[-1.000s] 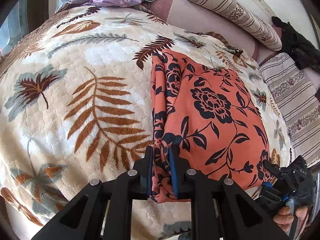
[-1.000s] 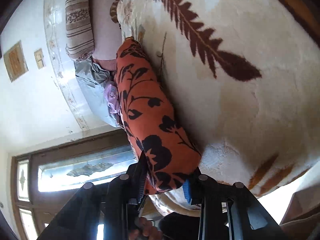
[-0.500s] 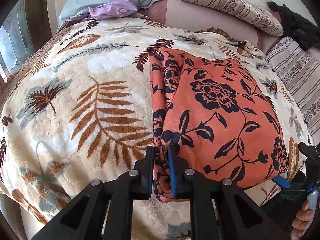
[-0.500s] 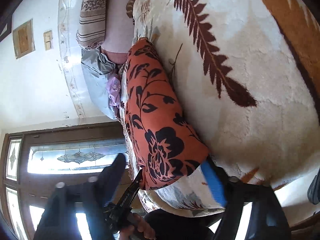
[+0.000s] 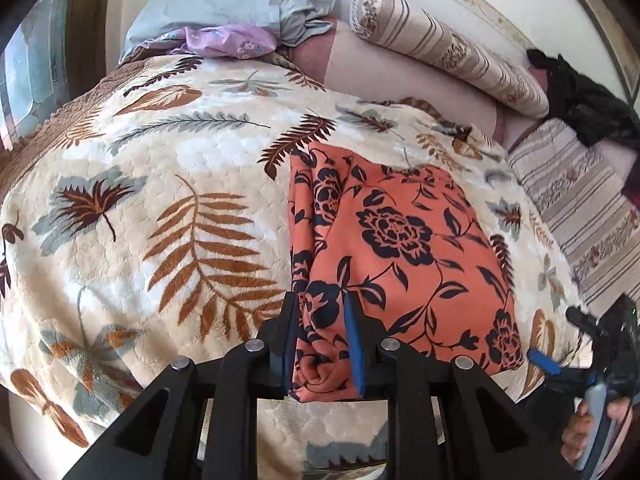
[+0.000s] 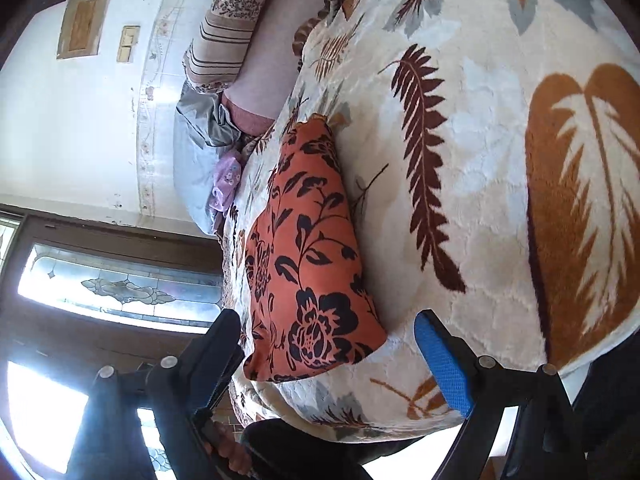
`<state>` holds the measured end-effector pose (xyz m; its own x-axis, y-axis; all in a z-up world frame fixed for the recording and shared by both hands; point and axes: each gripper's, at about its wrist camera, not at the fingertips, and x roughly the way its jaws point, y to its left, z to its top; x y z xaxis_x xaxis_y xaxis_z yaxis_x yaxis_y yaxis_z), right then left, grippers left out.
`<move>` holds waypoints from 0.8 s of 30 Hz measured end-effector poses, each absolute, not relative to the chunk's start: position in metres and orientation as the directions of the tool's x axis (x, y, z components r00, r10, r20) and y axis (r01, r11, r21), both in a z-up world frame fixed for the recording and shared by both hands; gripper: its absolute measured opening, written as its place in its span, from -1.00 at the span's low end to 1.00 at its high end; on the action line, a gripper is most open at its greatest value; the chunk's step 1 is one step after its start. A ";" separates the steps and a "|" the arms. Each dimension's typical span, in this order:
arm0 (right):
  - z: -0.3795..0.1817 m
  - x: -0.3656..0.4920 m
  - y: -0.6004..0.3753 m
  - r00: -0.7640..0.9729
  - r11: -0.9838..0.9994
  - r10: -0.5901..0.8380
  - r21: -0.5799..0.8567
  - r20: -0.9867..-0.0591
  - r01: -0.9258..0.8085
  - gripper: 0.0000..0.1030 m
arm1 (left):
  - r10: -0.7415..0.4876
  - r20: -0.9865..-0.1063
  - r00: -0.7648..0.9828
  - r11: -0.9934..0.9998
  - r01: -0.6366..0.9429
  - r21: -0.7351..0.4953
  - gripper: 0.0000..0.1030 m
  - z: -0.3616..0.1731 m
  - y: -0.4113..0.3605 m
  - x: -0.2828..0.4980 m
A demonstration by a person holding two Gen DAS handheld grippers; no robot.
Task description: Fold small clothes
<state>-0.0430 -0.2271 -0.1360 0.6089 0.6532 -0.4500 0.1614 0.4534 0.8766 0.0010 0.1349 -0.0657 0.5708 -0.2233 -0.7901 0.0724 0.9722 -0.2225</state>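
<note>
While the orange floral garment (image 5: pixel 404 264) lies folded on the leaf-print blanket (image 5: pixel 168 208), the left gripper (image 5: pixel 320 340) straddles its bunched near-left edge, jaws loosened, pads beside the cloth, though contact cannot be told. The right gripper (image 6: pixel 332 344), jaws spread wide, hangs at the garment's near right corner, apart from it. Beyond the garment sit a grey pillow (image 5: pixel 240 0) and striped bolster (image 5: pixel 444 48).

Leaf-print blanket (image 5: pixel 168 184) over a bed, striped bolster (image 5: pixel 444 44), white wall (image 6: pixel 60 120), bright stained-glass window (image 6: pixel 120 284).
</note>
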 end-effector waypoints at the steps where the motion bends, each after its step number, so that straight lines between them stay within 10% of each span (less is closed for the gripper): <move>1: -0.135 -0.037 -0.227 0.604 0.461 0.654 0.873 -0.456 0.161 0.76 | -0.206 -0.844 0.496 0.977 0.063 -0.201 -0.55 -0.083 0.131 0.007; 9: -0.122 0.017 -0.219 0.549 0.549 0.663 0.829 -0.509 0.106 0.76 | -0.275 -0.813 0.513 0.957 0.065 -0.283 -0.52 -0.054 0.144 0.011; 12: -0.124 0.051 -0.214 0.517 0.571 0.673 0.816 -0.530 0.093 0.76 | -0.287 -0.790 0.542 0.952 0.074 -0.296 -0.12 -0.040 0.146 0.031; 24: -0.136 0.155 -0.188 0.450 0.667 0.639 0.741 -0.624 0.080 0.70 | -0.405 -0.826 0.392 0.895 -0.014 -0.445 -0.10 -0.107 0.151 0.161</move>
<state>0.1546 -0.1878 -0.1363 0.4495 0.6390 -0.6242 0.0796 0.6673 0.7405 0.1609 0.1513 -0.1066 0.3925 -0.4048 -0.8259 -0.0137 0.8952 -0.4454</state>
